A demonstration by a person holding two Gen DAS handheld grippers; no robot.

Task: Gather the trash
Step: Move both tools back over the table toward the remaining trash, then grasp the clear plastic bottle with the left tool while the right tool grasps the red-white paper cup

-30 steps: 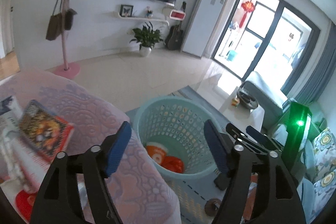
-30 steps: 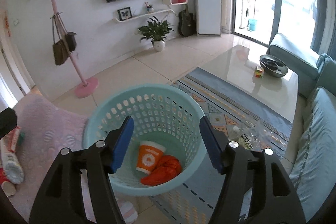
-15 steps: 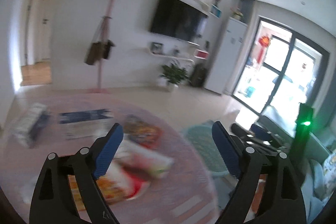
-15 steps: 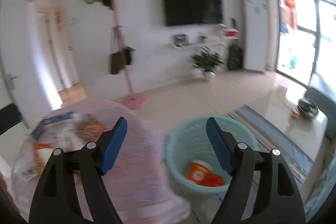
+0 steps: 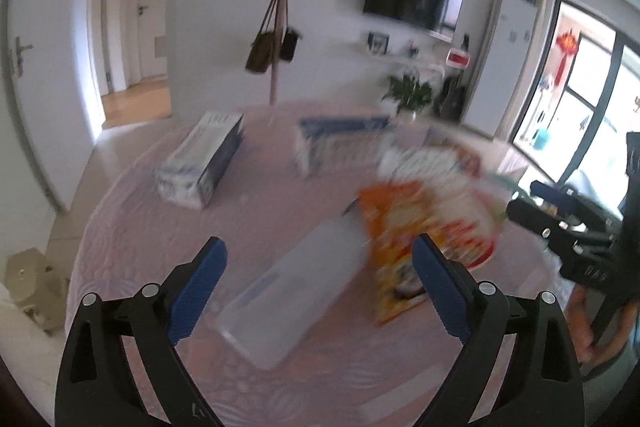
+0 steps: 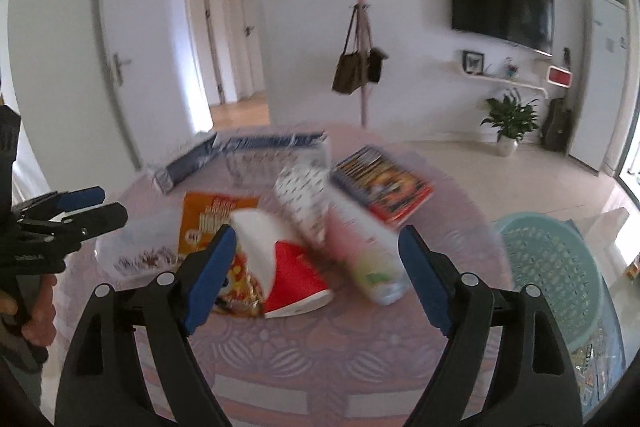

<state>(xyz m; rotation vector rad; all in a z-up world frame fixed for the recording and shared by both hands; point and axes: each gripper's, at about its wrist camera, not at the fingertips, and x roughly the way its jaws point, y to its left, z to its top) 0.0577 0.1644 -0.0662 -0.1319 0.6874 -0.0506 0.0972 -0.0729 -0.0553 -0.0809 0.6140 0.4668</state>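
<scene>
Both views are blurred by motion. A round table with a pink cloth (image 5: 256, 211) holds scattered packaging. My left gripper (image 5: 316, 267) is open and empty above a clear plastic box (image 5: 296, 291), with an orange packet (image 5: 396, 239) to its right. My right gripper (image 6: 314, 259) is open and empty above a red and white carton (image 6: 280, 267) and a pale bottle (image 6: 368, 255). A patterned white wrapper (image 6: 308, 203), a colourful snack box (image 6: 384, 183) and the orange packet (image 6: 208, 215) lie beyond. The teal basket (image 6: 556, 263) stands on the floor at right.
Two blue and white tissue packs (image 5: 204, 159) (image 5: 340, 143) lie at the table's far side. A pink coat stand with bags (image 6: 362, 67) is behind the table. A beige stool (image 5: 28, 279) is on the floor left. The left gripper shows in the right wrist view (image 6: 60, 219).
Both grippers have swung away from the teal basket, left and up over the table. The basket has gone from centre view to the right edge. Both stay open.
</scene>
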